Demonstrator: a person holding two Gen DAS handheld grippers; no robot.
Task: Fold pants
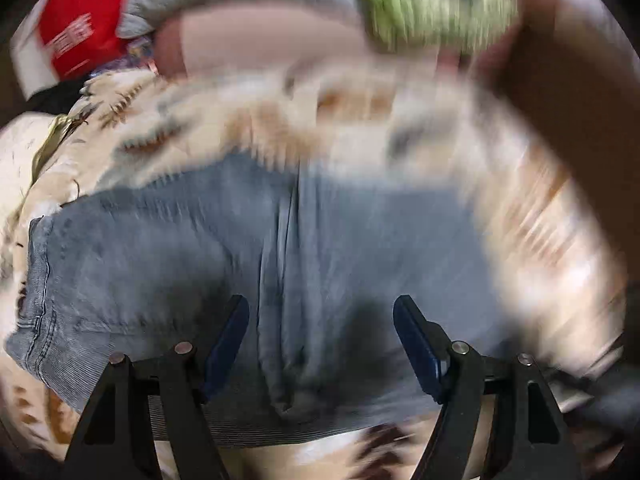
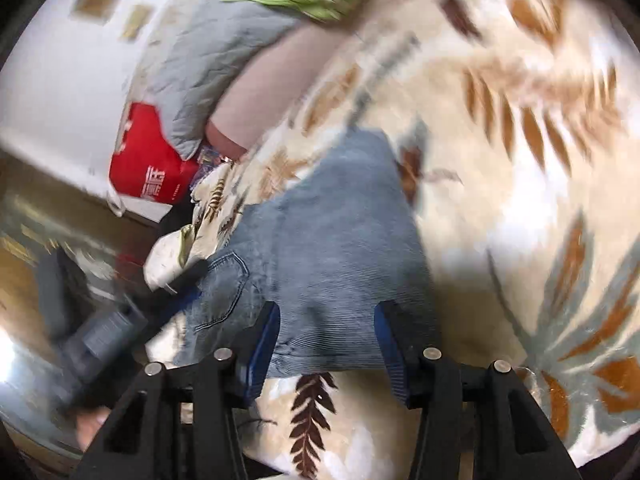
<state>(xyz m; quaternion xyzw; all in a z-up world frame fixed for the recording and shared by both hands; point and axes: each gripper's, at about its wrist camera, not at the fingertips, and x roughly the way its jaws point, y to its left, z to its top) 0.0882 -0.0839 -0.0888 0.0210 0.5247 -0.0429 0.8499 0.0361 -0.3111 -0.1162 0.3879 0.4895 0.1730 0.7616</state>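
We are working over the blue-grey corduroy pants (image 1: pixel 192 248), which are lying folded on a leaf-print blanket (image 2: pixel 520 184); beyond the pants a red bag (image 2: pixel 148 160), a grey quilted pillow (image 2: pixel 208 72) and a green cloth (image 1: pixel 432 4) are sitting past the blanket's far edge. We are holding the left gripper (image 1: pixel 320 344) wide and empty, angled steeply down over the pants. The right gripper (image 2: pixel 326 344) is standing partly parted over the near hem of the pants, its pads not pressing on the cloth.
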